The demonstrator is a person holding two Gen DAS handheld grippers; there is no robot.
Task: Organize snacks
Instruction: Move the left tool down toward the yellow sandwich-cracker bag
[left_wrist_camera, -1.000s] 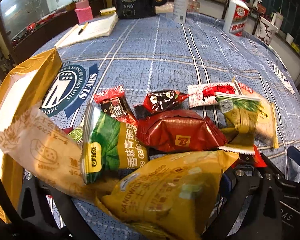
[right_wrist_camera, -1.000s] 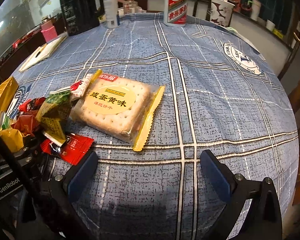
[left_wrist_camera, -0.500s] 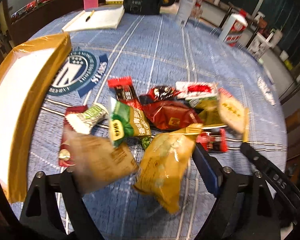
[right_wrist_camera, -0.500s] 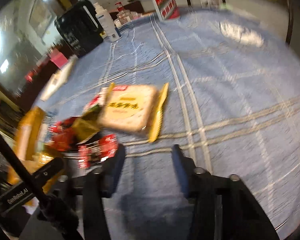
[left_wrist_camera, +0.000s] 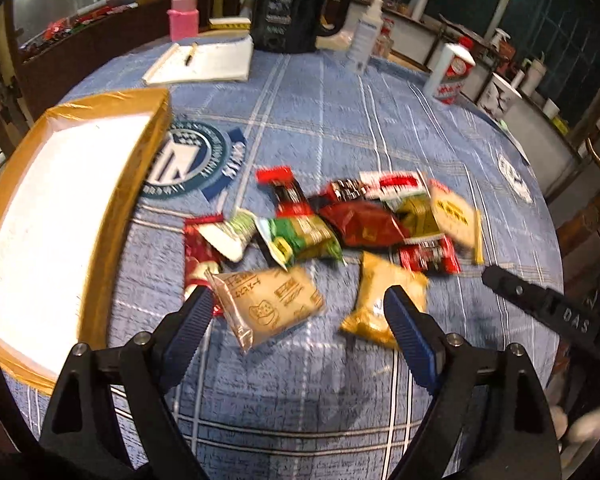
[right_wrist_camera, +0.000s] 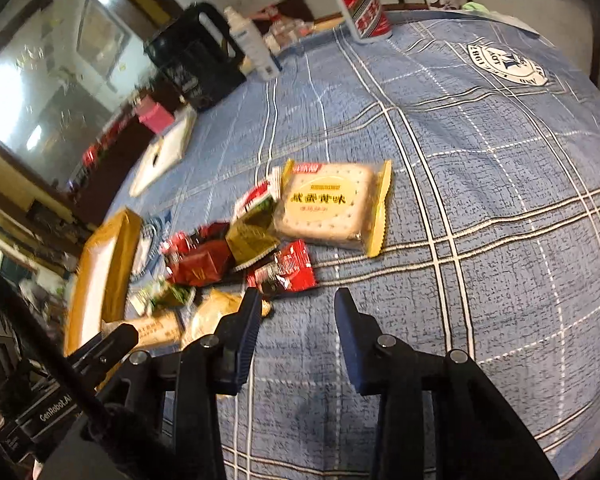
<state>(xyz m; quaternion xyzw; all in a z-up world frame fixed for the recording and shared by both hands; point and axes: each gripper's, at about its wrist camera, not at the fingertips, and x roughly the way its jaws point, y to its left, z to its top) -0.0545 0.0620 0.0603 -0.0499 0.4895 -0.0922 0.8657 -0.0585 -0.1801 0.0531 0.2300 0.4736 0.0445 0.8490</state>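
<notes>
Snacks lying mid-surface, both tools hovering empty

Left to right: the tray (left_wrist_camera: 100, 248) is sitting at the surface (left_wrist_camera: 320, 120) edge; the left tool (left_wrist_camera: 296, 316) is gaping wide over the snacks (left_wrist_camera: 312, 236); the right tool (right_wrist_camera: 296, 320), jaws narrowly apart after closing, is gripping nothing, facing bare cloth rightward.

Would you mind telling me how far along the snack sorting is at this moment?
Nothing looks sorted yet: the gold-edged box shows only its white bottom. Neither tool holds anything; the left tool stands wide above the tan cracker pack, and the right tool, its jaws just narrowed, is empty. All the snacks, including the large biscuit pack, remain piled on the tablecloth.
</notes>
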